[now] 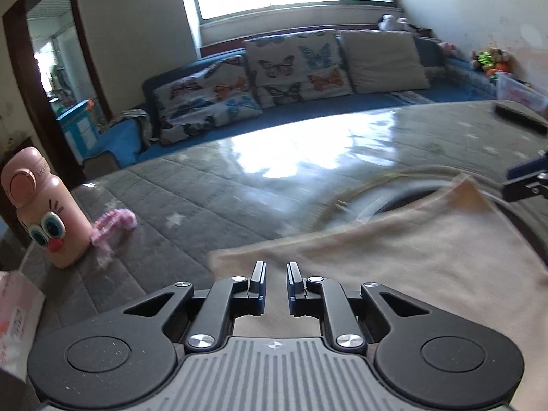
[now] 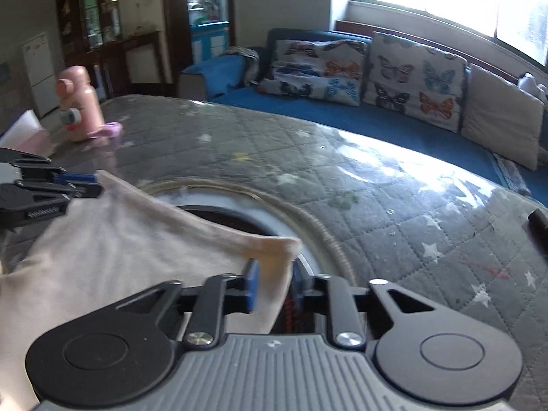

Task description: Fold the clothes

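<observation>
A beige garment lies on the grey quilted table cover. My left gripper sits over the garment's near left edge with its jaws slightly apart; no cloth shows between the tips. In the right wrist view the garment spreads to the left, and my right gripper has its jaws around the garment's right corner, with cloth between the pads. The left gripper also shows in that view at the garment's far left corner. The right gripper's tip shows in the left wrist view.
A pink bottle with a cartoon face and a pink hair tie stand at the table's left. A round dark opening with a braided rim lies under the garment. A blue sofa with butterfly cushions is behind. A black object lies at right.
</observation>
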Demonstrator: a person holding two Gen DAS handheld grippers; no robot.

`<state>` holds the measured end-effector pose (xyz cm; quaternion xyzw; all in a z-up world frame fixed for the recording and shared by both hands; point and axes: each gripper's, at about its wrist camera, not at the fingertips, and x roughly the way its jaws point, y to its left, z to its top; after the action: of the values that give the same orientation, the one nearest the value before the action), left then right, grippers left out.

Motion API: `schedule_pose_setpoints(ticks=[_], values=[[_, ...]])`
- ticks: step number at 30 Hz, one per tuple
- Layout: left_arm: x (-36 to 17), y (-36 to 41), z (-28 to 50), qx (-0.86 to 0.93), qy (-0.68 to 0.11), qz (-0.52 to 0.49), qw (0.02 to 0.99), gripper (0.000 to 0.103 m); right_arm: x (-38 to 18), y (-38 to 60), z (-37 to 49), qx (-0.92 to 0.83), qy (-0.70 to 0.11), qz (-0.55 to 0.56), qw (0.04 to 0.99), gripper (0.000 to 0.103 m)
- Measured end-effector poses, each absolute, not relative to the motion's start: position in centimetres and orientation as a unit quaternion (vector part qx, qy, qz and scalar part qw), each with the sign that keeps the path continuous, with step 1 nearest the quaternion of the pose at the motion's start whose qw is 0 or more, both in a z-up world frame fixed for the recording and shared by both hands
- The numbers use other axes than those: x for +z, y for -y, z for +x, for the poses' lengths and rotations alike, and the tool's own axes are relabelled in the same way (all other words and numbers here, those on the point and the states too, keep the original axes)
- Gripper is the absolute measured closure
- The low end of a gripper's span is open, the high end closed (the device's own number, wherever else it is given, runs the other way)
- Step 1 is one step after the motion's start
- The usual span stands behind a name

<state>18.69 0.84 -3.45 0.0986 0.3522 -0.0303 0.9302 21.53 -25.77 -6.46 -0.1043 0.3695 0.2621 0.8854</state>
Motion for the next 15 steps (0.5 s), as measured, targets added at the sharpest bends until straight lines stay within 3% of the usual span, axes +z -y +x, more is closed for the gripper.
schedule_pose_setpoints(ticks=[8, 15], values=[[-3.1, 5.5, 9.4, -0.136, -0.344, 0.129, 0.920, 0.079, -4.3, 27.3, 14.3, 0.291, -0.373, -0.125, 0.872, 0.069], [-4.2, 9.5, 3.7, -0.188, -0.338, 0.143, 0.911, 0.078, -4.7, 26.8, 7.1, 0.339, -0.379, -0.151, 0.848, 0.069]])
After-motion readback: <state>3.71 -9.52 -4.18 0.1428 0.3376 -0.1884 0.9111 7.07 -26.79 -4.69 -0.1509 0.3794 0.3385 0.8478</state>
